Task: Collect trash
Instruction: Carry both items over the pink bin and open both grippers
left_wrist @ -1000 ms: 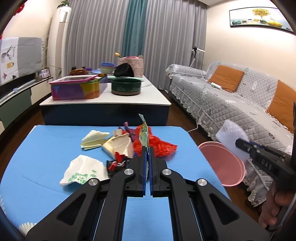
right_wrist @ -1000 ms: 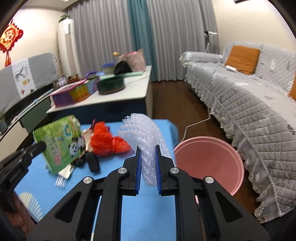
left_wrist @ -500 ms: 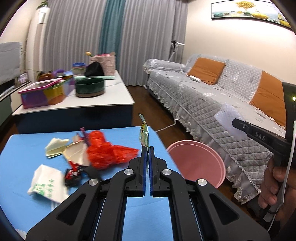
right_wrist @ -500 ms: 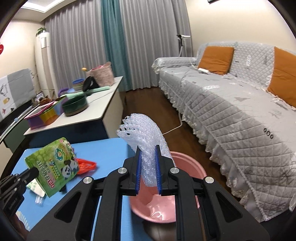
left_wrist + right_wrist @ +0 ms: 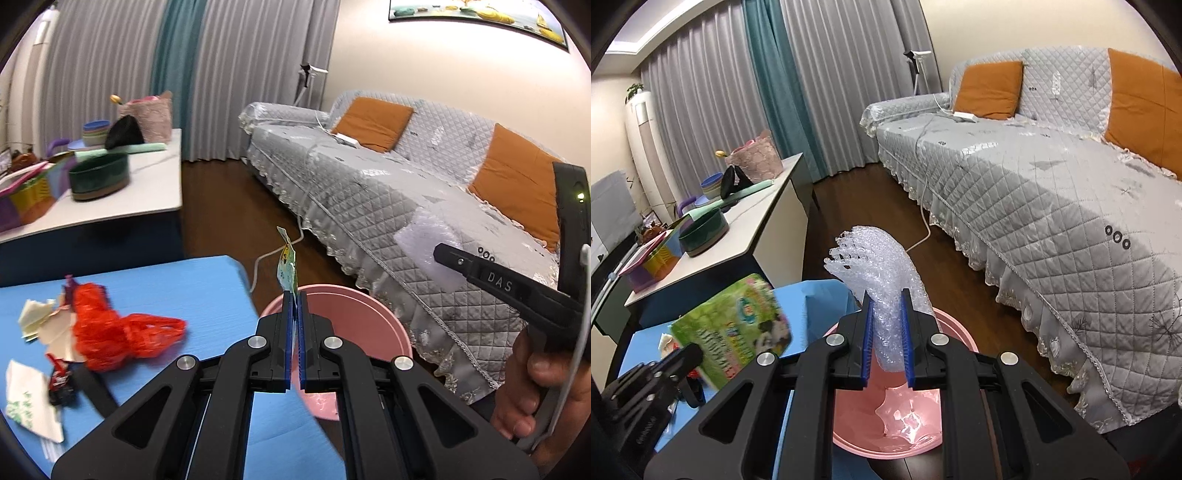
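Pink bin (image 5: pixel 886 421) stands on the floor beside the blue table (image 5: pixel 207 284). Right gripper (image 5: pixel 888 350) clamps bubble wrap (image 5: pixel 882 280) above it; left gripper (image 5: pixel 294 332) pinches a green packet (image 5: pixel 288 269) at the rim. Risk: an early release drops the packet onto the floor.

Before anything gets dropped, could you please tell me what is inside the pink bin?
A clear, crumpled plastic piece lies in the pink bin. The hand-held grippers hide part of its floor.

The left gripper (image 5: pixel 294 295) pinches a thin green snack wrapper (image 5: pixel 287 267) edge-on, just ahead of it a round pink plastic basin (image 5: pixel 373 314), red crumpled bag (image 5: pixel 114 328) leftward.
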The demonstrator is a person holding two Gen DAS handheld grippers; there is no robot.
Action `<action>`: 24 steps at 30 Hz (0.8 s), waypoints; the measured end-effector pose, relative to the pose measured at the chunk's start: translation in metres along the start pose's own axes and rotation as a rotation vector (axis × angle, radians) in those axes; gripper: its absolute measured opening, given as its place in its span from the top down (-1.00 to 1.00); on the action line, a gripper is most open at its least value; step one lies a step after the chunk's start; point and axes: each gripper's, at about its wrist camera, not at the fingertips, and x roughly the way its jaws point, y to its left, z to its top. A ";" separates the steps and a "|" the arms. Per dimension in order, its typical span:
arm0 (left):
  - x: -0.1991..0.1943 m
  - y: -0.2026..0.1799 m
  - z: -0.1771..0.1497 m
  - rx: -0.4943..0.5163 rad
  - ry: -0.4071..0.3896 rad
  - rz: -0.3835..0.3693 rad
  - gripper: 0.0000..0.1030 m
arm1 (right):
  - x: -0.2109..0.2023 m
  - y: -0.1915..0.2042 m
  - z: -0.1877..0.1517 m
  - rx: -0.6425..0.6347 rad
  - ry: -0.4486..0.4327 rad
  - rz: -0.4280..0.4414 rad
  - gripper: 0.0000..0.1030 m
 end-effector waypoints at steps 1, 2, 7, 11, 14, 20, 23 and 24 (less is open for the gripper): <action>0.007 -0.003 0.000 0.003 0.009 -0.008 0.96 | 0.002 -0.002 0.000 0.004 0.003 -0.001 0.73; 0.012 -0.006 0.000 0.006 0.017 -0.013 0.96 | 0.004 -0.003 0.000 0.010 0.008 -0.001 0.73; 0.035 -0.011 0.000 0.021 0.048 -0.022 0.96 | 0.011 -0.009 0.000 0.030 0.023 -0.005 0.73; 0.048 -0.010 -0.001 0.015 0.069 -0.026 0.96 | 0.016 -0.010 -0.001 0.035 0.036 -0.004 0.73; 0.054 -0.009 0.000 0.016 0.081 -0.027 0.96 | 0.020 -0.012 -0.003 0.043 0.046 -0.001 0.73; 0.059 -0.010 0.001 0.018 0.086 -0.033 0.96 | 0.022 -0.008 -0.003 0.037 0.053 -0.001 0.64; 0.062 -0.010 0.003 0.021 0.098 -0.049 0.95 | 0.024 -0.010 -0.003 0.047 0.057 -0.025 0.19; 0.063 -0.010 0.003 0.022 0.103 -0.054 0.91 | 0.024 -0.011 -0.003 0.052 0.057 -0.025 0.11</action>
